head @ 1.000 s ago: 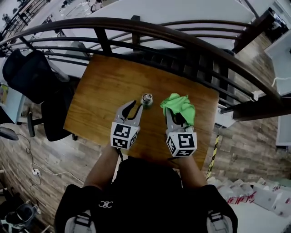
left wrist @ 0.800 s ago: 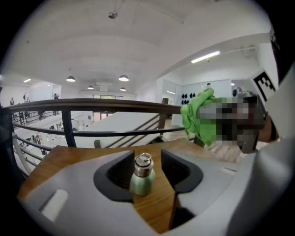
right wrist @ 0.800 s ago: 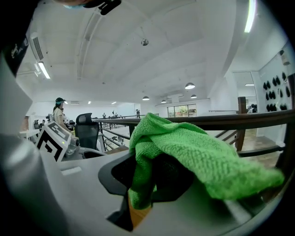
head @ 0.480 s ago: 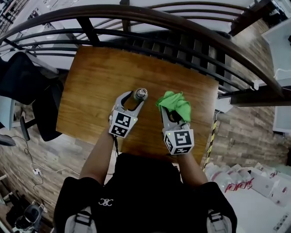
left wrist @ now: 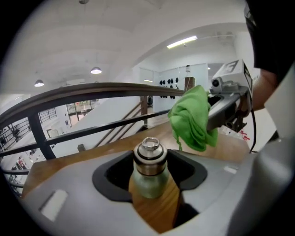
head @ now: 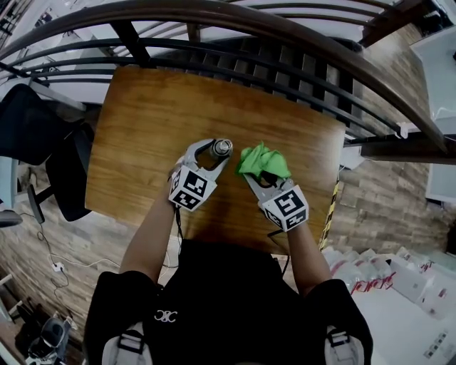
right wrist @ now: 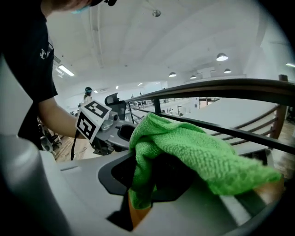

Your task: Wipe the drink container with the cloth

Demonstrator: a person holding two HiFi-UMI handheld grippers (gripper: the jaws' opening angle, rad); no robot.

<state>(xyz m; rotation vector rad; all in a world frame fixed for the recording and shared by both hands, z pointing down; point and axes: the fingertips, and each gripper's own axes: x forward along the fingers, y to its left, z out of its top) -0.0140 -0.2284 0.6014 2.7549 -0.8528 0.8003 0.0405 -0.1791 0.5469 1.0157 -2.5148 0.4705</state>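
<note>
A small green drink bottle with a steel cap stands upright on the wooden table. My left gripper reaches around it; its jaws are opening, and the bottle stands between them with a gap on each side. My right gripper is shut on a bunched green cloth just right of the bottle, raised off the table. In the left gripper view the cloth hangs close beside the cap. The cloth drapes over my right gripper's jaws and hides the fingertips.
A dark curved metal railing runs along the table's far edge. A black chair stands off the table's left side. Yellow-black tape marks the floor at the right. The person's body is against the near edge.
My left gripper moved forward from beside the bottle until the bottle stood between its jaws, which widened. My right gripper carried the cloth left, closer to the bottle.
</note>
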